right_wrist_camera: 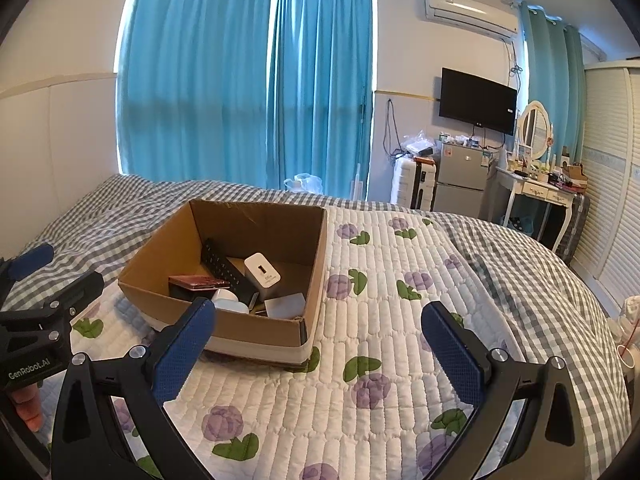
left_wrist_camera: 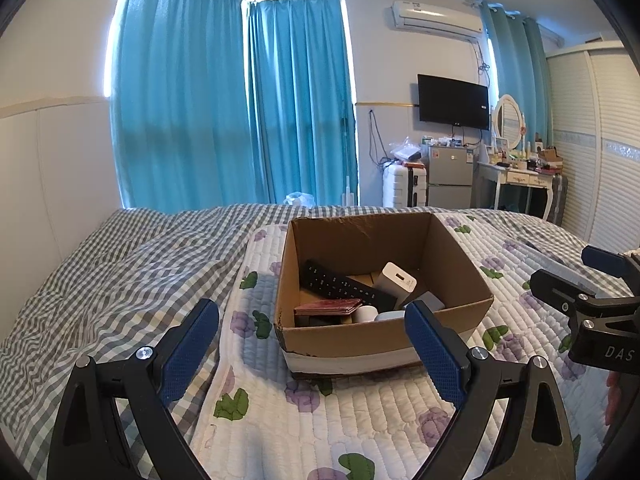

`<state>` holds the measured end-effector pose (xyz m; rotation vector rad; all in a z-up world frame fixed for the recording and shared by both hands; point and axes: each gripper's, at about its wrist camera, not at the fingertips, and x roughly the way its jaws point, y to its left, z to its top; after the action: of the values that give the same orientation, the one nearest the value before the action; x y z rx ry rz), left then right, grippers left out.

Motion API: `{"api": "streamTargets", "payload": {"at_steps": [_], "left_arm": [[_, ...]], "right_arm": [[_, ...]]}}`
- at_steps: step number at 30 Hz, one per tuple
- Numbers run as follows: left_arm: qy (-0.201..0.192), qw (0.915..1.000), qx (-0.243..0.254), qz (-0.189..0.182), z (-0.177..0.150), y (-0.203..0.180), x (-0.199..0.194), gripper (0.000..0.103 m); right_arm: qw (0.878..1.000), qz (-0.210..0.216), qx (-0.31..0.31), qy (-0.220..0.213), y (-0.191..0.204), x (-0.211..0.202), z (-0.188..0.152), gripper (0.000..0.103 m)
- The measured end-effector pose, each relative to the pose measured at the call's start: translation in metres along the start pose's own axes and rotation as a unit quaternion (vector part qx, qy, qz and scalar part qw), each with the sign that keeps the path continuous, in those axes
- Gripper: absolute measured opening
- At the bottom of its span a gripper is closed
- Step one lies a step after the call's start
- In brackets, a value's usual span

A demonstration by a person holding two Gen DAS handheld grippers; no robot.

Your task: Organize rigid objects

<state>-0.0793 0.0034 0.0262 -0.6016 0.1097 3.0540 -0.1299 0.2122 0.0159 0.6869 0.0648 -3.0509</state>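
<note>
- The box (left_wrist_camera: 384, 320) on the quilt (right_wrist_camera: 400, 320) holds the remote (left_wrist_camera: 340, 284), charger (right_wrist_camera: 262, 274) and wallet (left_wrist_camera: 328, 307).
- Left gripper (left_wrist_camera: 312, 350) and right gripper (right_wrist_camera: 318, 350), both spread and empty, hover before the box.
- Nothing loose shows beside the box; sorting seems nearly done.

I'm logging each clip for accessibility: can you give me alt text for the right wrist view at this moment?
An open cardboard box sits on a floral quilt on a bed, holding a black remote, a white charger and other small items. The right gripper is open and empty in the foreground, and the left gripper shows at the left edge.
</note>
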Motion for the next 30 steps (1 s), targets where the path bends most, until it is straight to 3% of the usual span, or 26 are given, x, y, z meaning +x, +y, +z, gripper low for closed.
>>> {"api": "streamTargets", "payload": {"at_steps": [30], "left_arm": [[0.009,0.9999,-0.012,-0.002,-0.0026,0.0014,0.0041,0.096]], "right_arm": [[1.0,-0.003,-0.007,0.02,0.0033,0.0076,-0.0058,0.103]]}}
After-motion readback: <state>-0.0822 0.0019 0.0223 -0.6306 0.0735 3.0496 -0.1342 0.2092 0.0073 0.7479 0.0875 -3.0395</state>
